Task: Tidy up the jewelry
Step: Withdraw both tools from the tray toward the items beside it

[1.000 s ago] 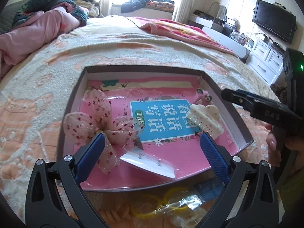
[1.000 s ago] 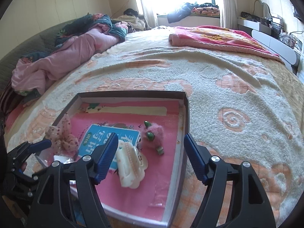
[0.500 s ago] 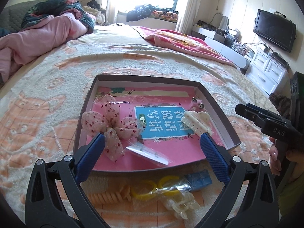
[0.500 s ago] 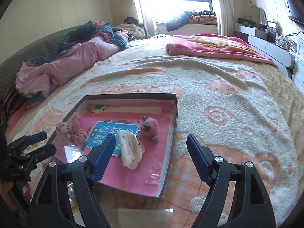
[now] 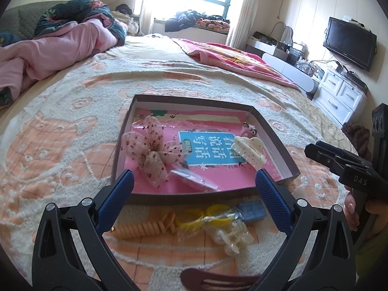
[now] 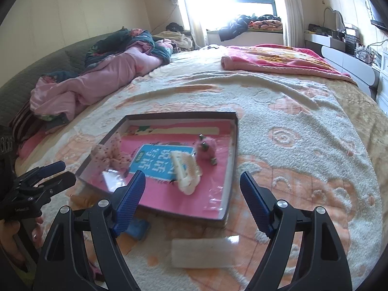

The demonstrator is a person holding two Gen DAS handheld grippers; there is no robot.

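The shallow box (image 5: 275,145) rests on the patterned bedspread (image 5: 60,150), open side up, with a pink printed lining.

Contents of the box, left to right in the left wrist view:
- A sheer pink bow (image 5: 151,152) with dark dots lies against the left wall.
- A clear plastic packet (image 5: 194,180) lies just beside the bow, near the front wall.
- A cream claw clip (image 5: 248,150) lies on the right part of the lining, its teeth facing left.
- A fuzzy pink hair clip (image 5: 249,129) lies behind the claw clip, close to the right wall.

Loose items on the bedspread in front of the box, left to right:
- An orange spiral hair tie (image 5: 145,228).
- Yellow rings (image 5: 201,217) inside a clear wrapper.
- A blue pad (image 5: 252,209) just beside the front wall of the box.
- A pale pearl clip (image 5: 231,237) in front of the rings.
- A dark red hair clip (image 5: 218,280) at the bottom edge of the view.

Left gripper (image 5: 194,191): fingers well apart, nothing between the pads, positioned over the front wall of the box.

Right gripper (image 6: 192,191): jaws opening, nothing between the pads, positioned over the front right part of the box. In the right wrist view a white rectangular card (image 6: 202,253) lies on the bedspread in front of the box, between the two fingers.

A hand (image 5: 363,215) holds the right gripper's handle at the right edge of the left wrist view.
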